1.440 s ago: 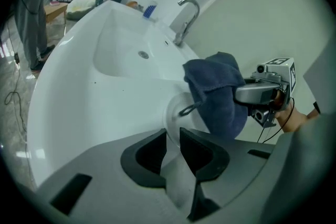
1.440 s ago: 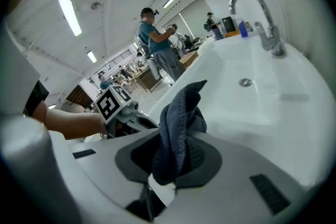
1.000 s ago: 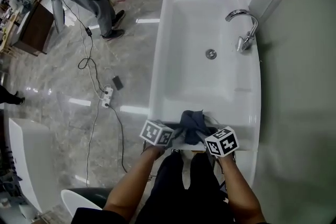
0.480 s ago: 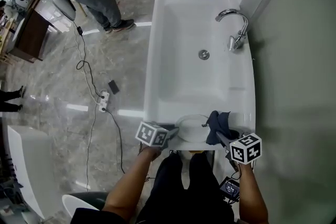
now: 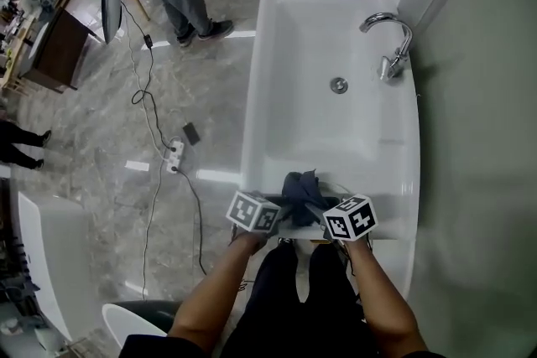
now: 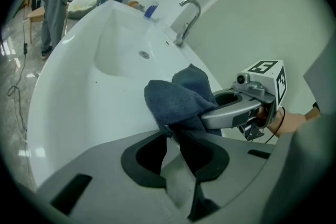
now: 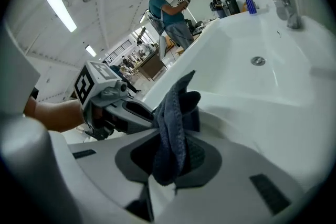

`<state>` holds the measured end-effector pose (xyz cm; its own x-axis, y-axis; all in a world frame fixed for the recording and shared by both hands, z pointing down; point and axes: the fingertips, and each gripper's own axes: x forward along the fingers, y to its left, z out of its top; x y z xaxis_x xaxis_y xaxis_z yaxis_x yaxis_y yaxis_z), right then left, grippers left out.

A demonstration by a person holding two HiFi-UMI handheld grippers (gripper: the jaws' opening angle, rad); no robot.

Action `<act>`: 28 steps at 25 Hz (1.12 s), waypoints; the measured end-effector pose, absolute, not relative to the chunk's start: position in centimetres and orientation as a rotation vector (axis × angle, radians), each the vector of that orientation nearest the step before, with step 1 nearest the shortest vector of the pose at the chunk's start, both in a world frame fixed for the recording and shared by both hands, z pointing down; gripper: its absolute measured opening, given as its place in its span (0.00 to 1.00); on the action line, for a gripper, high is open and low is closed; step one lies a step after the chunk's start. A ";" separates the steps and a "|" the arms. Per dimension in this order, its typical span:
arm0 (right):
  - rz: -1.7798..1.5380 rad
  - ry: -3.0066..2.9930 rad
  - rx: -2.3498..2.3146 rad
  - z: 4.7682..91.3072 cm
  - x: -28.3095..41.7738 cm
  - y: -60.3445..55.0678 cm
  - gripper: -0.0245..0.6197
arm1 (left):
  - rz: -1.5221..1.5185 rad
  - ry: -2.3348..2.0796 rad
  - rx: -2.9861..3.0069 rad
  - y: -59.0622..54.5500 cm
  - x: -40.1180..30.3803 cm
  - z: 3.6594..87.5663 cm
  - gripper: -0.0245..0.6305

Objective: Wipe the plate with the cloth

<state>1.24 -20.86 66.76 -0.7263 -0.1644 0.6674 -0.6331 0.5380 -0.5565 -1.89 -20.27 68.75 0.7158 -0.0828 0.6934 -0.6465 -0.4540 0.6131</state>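
Two handheld tools meet at the near edge of the white sink [image 5: 277, 54], the left gripper [image 6: 173, 136] clamping the plate [image 5: 337, 189] by its rim, the right gripper [image 7: 170, 139] pinching the dark blue cloth [image 5: 300, 190] bunched on it.

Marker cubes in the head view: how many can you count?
2. One cube sits left of the dark cloth, the other right of it, both at the near rim of the sink.

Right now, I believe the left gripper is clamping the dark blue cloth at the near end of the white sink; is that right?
No: it is the right gripper that is clamping the dark blue cloth, as the right gripper view shows, at the near end of the white sink.
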 end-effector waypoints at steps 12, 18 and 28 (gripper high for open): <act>1.111 -2.119 0.848 66.6 13.0 -19.4 0.13 | 0.740 -0.575 1.954 -20.4 -2.1 68.7 0.15; 1.078 -2.109 0.893 65.6 15.4 -18.9 0.13 | 0.739 -0.572 1.956 -20.3 -2.0 68.7 0.15; 1.103 -2.151 0.943 63.7 15.6 -19.3 0.13 | 0.719 -0.568 1.998 -19.9 -1.5 68.2 0.15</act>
<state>15.64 -19.30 63.68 -0.6090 -0.3377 0.7177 -0.7799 0.4199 -0.4642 -1.54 -19.92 68.15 0.7243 -0.1083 0.6809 -0.6377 -0.4807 0.6019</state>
